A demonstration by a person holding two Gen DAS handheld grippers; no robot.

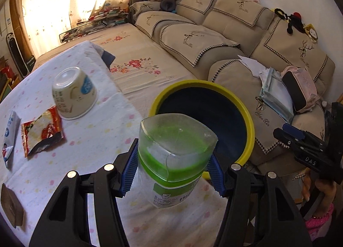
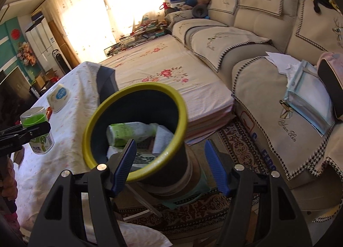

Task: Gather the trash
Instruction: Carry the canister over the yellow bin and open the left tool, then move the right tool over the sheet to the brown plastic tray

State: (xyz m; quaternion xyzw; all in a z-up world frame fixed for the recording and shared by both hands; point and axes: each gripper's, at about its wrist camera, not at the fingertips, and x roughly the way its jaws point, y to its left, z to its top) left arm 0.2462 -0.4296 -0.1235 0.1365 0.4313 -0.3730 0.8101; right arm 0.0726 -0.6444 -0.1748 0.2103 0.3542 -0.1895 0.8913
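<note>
While a clear plastic bottle [image 1: 173, 159] with a green band is clamped bottom-up between the blue pads of the left gripper [image 1: 172, 172], it is held above the near edge of the table [image 1: 90, 139], just short of the bin's yellow rim. The fingers of the right gripper [image 2: 169, 165] are spread apart with nothing pressed between them, and the near rim of the bin [image 2: 137, 172] is seen through the gap. Beside the table's right edge the dark bin stands on the floor, and a green-labelled bottle [image 2: 126, 133] and papers lie inside it. Farther along the table, toward its left edge, a torn red wrapper [image 1: 41, 131] lies flat, and beyond it an upturned white cup [image 1: 74, 92] is set on the cloth. A beige sofa [image 1: 235, 39] is seen behind.
</note>
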